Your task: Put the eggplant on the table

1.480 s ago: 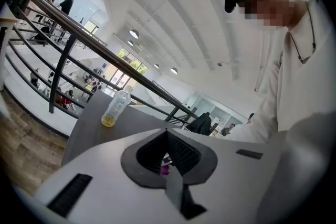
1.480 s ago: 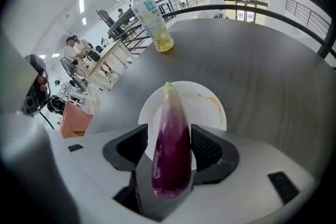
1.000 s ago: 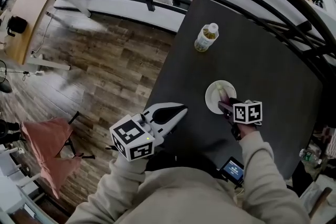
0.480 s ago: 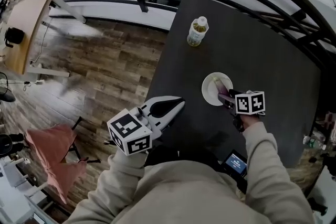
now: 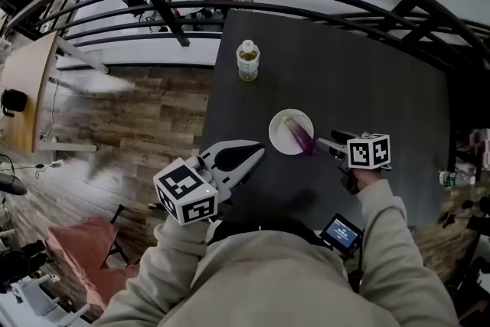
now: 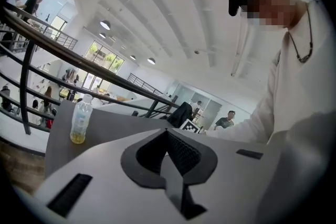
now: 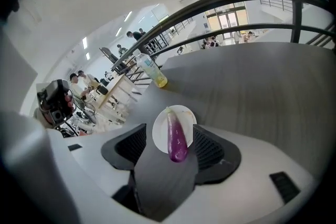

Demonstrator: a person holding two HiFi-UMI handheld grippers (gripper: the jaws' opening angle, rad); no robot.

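A purple eggplant [image 5: 300,136] lies on a small white plate [image 5: 283,126] on the dark table [image 5: 367,80], its near end hanging over the plate's rim. My right gripper [image 5: 325,143] is just right of the plate and stands open, its tips close to the eggplant's near end. In the right gripper view the eggplant [image 7: 177,137] shows between the spread pads of that gripper [image 7: 169,129], over the plate [image 7: 160,128]. My left gripper [image 5: 259,154] hovers at the table's left front edge, shut and empty, its pads meeting [image 6: 167,130].
A plastic bottle [image 5: 247,60] of yellowish drink stands at the table's far left; it also shows as the bottle [image 6: 79,122] and the bottle [image 7: 153,71]. A small screen device [image 5: 341,232] sits by the front edge. A black railing [image 5: 306,4] runs behind the table, wood floor to the left.
My right gripper has come off the plate's edge and now sits to its right, so the eggplant shows. The head view has swung. The left gripper holds its place.
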